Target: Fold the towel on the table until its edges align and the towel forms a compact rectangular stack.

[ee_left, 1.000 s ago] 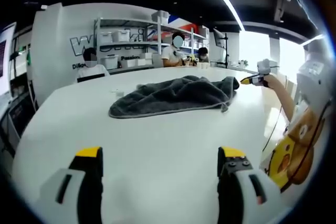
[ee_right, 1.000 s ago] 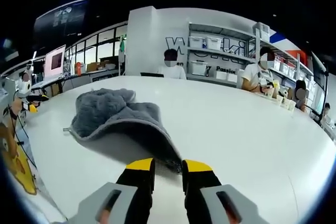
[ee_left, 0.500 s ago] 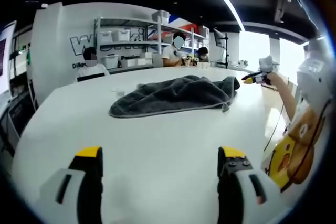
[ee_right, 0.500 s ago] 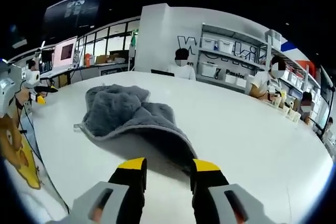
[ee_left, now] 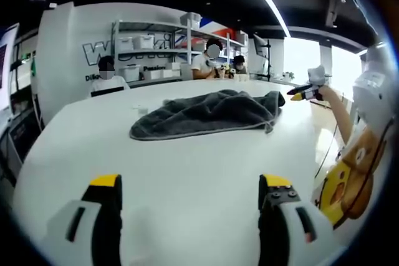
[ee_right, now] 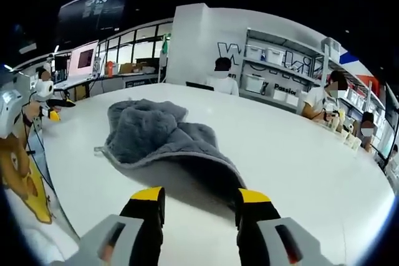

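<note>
A dark grey towel (ee_left: 206,113) lies rumpled on the round white table (ee_left: 187,172), well ahead of my left gripper (ee_left: 190,185). That gripper hovers over bare tabletop with its yellow-tipped jaws wide apart and nothing between them. Past the towel's right end, my right gripper (ee_left: 304,93) is held up by a person's hand. In the right gripper view the towel (ee_right: 159,135) runs from a bunched heap down to a corner on the table, just ahead of my right gripper (ee_right: 201,197). Its jaws stand apart. My left gripper (ee_right: 53,107) shows small at the far left.
Several people sit along the table's far side (ee_left: 212,60). Behind them stand white shelves with storage boxes (ee_left: 143,45). A small white object (ee_left: 142,110) rests beside the towel. The holder's yellow-print shirt (ee_right: 22,191) is at the table's near edge. Desks with monitors (ee_right: 81,63) stand beyond.
My right gripper's jaws have spread from nearly together at the towel's corner to wide apart, and the corner now lies on the table. My left gripper has stayed put.
</note>
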The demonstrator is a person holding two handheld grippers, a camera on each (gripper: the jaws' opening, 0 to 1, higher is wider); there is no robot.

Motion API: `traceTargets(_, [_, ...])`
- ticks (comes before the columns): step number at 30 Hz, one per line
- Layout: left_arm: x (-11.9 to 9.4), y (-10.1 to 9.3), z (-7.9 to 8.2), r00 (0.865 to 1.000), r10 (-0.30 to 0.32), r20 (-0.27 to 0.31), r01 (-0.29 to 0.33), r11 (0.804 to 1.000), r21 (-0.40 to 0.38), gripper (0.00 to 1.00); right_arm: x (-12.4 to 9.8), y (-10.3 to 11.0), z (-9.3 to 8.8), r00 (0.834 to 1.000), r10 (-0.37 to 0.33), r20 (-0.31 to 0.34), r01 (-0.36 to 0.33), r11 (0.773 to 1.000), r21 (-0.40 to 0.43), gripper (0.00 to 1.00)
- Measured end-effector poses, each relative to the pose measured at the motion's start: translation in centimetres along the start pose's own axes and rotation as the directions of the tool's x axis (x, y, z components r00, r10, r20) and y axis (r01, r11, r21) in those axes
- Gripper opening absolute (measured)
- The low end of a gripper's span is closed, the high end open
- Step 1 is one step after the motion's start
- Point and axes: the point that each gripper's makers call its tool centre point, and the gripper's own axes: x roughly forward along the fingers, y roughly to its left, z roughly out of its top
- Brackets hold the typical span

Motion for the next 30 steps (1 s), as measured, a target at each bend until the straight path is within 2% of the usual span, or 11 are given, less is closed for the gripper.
traceTargets(13, [0.2, -0.3, -0.1, 1.000, -0.009, 0.000, 0.009, 1.000, -0.003, 0.95, -0.6, 1.5, -0.5, 1.000, 0.022, -0.023, -0.022, 1.000, -0.021, 0.56])
traceTargets(21, [0.1, -0.3, -0.1, 1.000, -0.009, 0.005, 0.009, 1.000, -0.003, 0.95, -0.8, 2.5, -0.9, 0.999, 0.034, -0.029, -0.036, 0.998, -0.042, 0.64])
traceTargets(30, [-0.1, -0.3, -0.2, 1.000, -0.005, 0.009, 0.005, 1.000, -0.007, 0.95, -1.1, 3.4, -0.7, 0.998, 0.056, -0.007, -0.056, 0.998, -0.031, 0.72])
